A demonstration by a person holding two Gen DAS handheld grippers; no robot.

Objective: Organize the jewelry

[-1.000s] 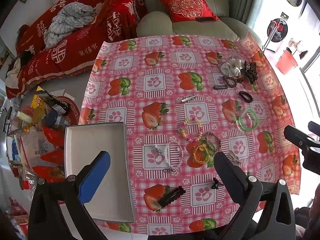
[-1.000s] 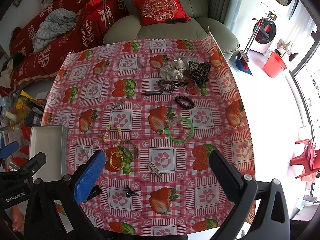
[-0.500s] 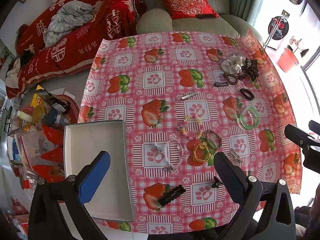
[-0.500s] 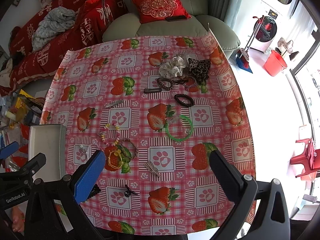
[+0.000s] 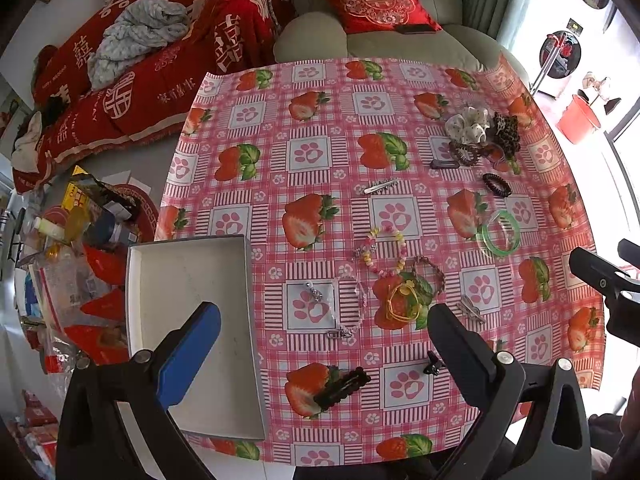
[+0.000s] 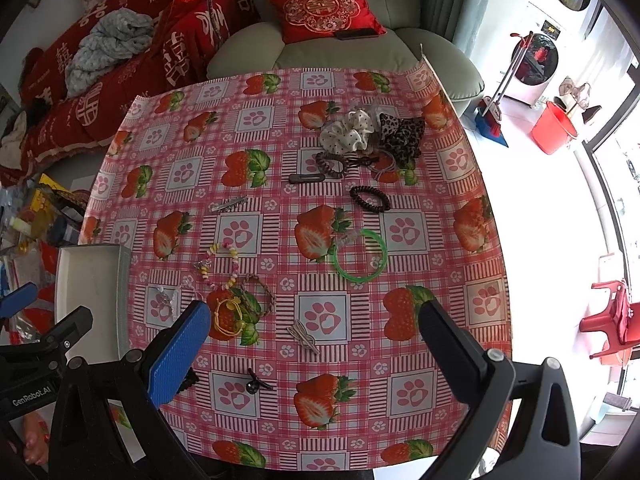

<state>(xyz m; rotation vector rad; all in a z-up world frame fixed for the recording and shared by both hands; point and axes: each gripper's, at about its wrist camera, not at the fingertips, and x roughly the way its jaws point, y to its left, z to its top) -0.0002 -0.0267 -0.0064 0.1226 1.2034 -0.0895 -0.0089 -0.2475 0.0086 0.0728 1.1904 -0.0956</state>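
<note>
Jewelry lies scattered on a pink strawberry tablecloth (image 5: 312,120). A white open box (image 5: 188,272) sits at the table's left front edge; it also shows in the right wrist view (image 6: 86,280). Near the middle lie a pastel bead bracelet (image 5: 384,252), a yellow cord (image 5: 404,300), a green bangle (image 5: 500,234) and a black hair clip (image 5: 342,386). Scrunchies (image 6: 348,130) lie at the far right. My left gripper (image 5: 324,332) is open and empty above the front edge. My right gripper (image 6: 316,324) is open and empty above the front right.
A silver clip (image 6: 230,203), a black coil tie (image 6: 370,199) and a small silver clip (image 6: 304,336) also lie on the cloth. A green sofa with a red cushion (image 6: 324,8) stands behind the table. Clutter (image 5: 72,232) lies on the floor at left.
Both grippers have drawn back slightly and risen, so the table sits a little lower and farther in both views. Nothing on the table moved.
</note>
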